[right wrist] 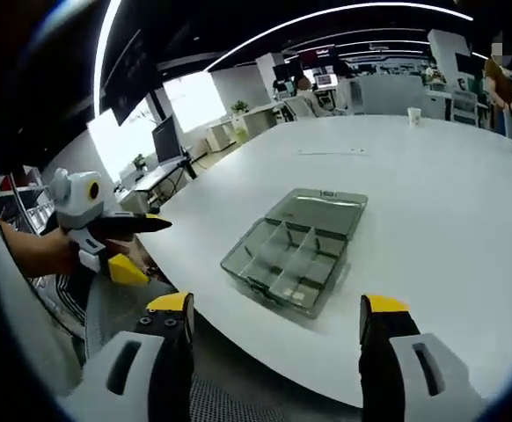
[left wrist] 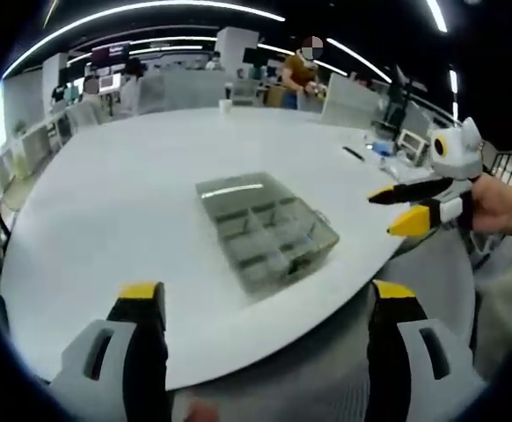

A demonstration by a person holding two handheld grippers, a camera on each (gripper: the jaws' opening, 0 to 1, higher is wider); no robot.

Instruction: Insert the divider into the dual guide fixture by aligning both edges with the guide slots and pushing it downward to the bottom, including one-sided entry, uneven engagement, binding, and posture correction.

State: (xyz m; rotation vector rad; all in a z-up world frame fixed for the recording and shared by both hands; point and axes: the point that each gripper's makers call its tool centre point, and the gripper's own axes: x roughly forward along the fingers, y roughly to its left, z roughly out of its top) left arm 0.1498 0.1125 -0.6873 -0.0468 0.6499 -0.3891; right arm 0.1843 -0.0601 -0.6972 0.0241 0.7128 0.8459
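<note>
Both grippers, left (left wrist: 266, 308) and right (right wrist: 277, 322), are hanging wide apart, gripping nothing. Organizer box (right wrist: 296, 249) is sitting at twelve o'clock; its thin dividers (right wrist: 288, 255) probably feel light, stiff, best pinched along the top edge.

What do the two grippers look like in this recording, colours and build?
Both match. The left gripper and right gripper each have two grey jaws, black on the inner faces, with yellow tips. Seen from the side, the body is white and light grey, and one jaw looks black, the other yellow.
</note>
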